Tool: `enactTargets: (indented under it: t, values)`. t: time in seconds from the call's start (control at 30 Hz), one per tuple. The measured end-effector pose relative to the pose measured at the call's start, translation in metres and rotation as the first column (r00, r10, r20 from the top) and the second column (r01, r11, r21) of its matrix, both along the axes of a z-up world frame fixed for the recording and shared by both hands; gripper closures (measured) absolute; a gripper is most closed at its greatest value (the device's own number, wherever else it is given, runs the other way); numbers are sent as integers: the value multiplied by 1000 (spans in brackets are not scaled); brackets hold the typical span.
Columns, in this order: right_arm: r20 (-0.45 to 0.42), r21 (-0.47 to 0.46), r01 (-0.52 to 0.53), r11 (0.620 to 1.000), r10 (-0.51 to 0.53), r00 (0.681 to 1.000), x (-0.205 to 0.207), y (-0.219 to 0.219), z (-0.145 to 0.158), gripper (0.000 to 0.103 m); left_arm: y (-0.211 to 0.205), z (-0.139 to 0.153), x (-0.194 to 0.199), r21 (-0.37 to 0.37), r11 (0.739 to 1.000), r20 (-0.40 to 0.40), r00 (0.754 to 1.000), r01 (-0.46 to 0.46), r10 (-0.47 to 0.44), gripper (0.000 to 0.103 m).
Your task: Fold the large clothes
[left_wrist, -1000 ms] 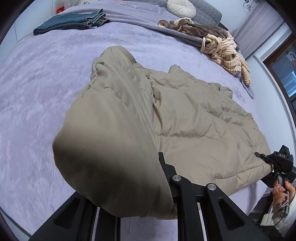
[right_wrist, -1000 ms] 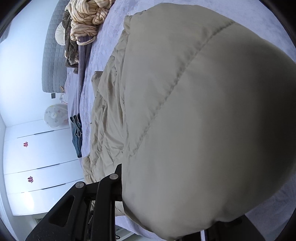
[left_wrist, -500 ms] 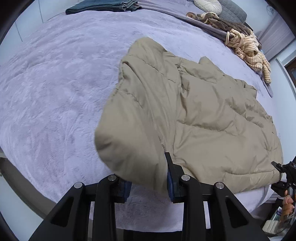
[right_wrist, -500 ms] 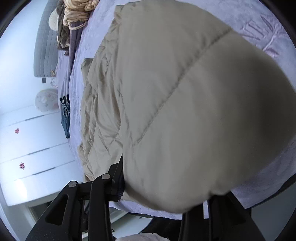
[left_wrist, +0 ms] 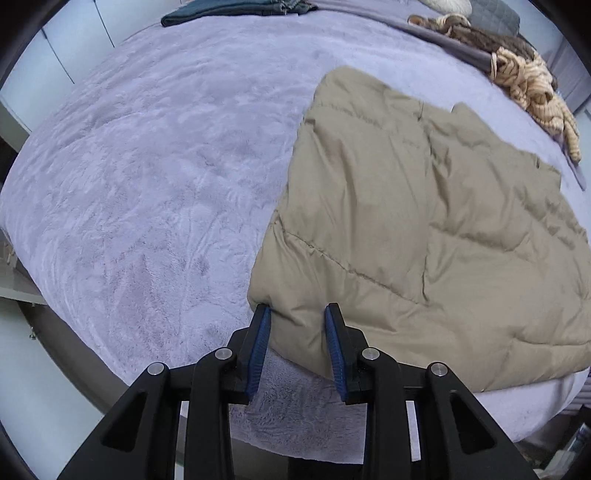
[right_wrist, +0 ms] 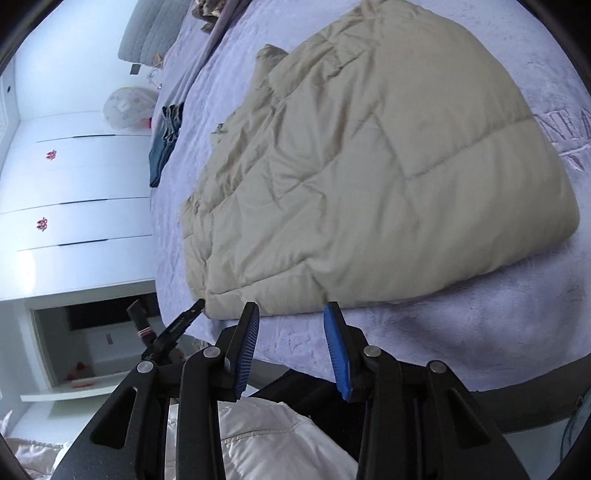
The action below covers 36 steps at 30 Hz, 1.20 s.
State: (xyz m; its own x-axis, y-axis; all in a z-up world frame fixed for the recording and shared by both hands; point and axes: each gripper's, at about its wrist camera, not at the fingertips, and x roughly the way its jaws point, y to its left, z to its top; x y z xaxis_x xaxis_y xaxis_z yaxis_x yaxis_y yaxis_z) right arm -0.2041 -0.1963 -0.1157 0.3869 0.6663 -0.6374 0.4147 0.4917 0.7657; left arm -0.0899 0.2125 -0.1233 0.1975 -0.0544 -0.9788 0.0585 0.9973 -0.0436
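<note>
**Q:** Where was the garment, and how did the two tools stand?

**A:** The tan padded coat [left_wrist: 424, 229] lay flat on the lavender bed cover [left_wrist: 147, 177], with its near hem along the bed's front edge. The left gripper [left_wrist: 297, 314] had its jaws spread, with the coat's near-left corner sitting between the blue pads [left_wrist: 258, 343] but not pinched. The right gripper [right_wrist: 291, 310] was likewise released, its tips just short of the hem and holding nothing.

**Q:** What did the step in hand call for?

**A:** By judgement, a fold had been laid and the next grasp was due. Each tool needed to take a hem corner deeply, so both padded layers entered the pads; a shallow bite on slick, puffy fabric would likely have slipped. Both corners were best lifted together and level, then carried toward the collar end, away from the folded jeans [left_wrist: 236, 7] and the striped garment pile [left_wrist: 532, 85].
</note>
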Motion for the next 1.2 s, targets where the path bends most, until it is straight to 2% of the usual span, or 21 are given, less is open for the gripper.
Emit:
enactTargets:
  t: [0.1,0.17,0.27,0.37,0.6,0.63,0.67,0.73,0.8,1.03,1.2]
  values:
    - [6,-72,-3,997,4,1000,8,4,8,62,-3,0,-2,6,1000,-4,1000,-21,21,70]
    - [-8,-134,32,990,-34,999,11,-2,8,62,-4,6,-5,8,1000,-1,1000,-26,26,70]
    - [-57,-177,100,979,-111,992,12,-15,-3,62,-5,19,-14,14,1000,7,1000,-25,24,70]
    - [-73,-145,117,982,-129,989,10,-21,-13,62,-8,34,-27,17,999,17,999,-28,28,70]
    - [-21,-143,24,989,-27,999,10,4,-2,51,-17,56,-48,10,1000,25,1000,-7,7,70]
    - [-14,-144,11,990,-13,1000,11,9,0,49,-19,58,-48,12,1000,27,1000,1,-1,68]
    - [-6,-147,0,989,-1,1000,14,12,2,47,-20,59,-47,15,1000,29,1000,10,-10,38]
    - [7,-154,-17,988,19,1000,17,21,7,43,-22,65,-46,31,999,65,998,14,-16,0]
    - [16,-160,-25,987,28,999,20,29,11,42,-25,73,-43,40,998,105,993,40,-44,0]
    - [2,-160,-4,987,4,1000,46,56,7,40,-17,70,-14,52,992,90,989,116,-120,0]
    - [-14,-204,-9,979,6,1000,65,80,11,35,-9,67,16,39,986,76,984,161,-164,0]
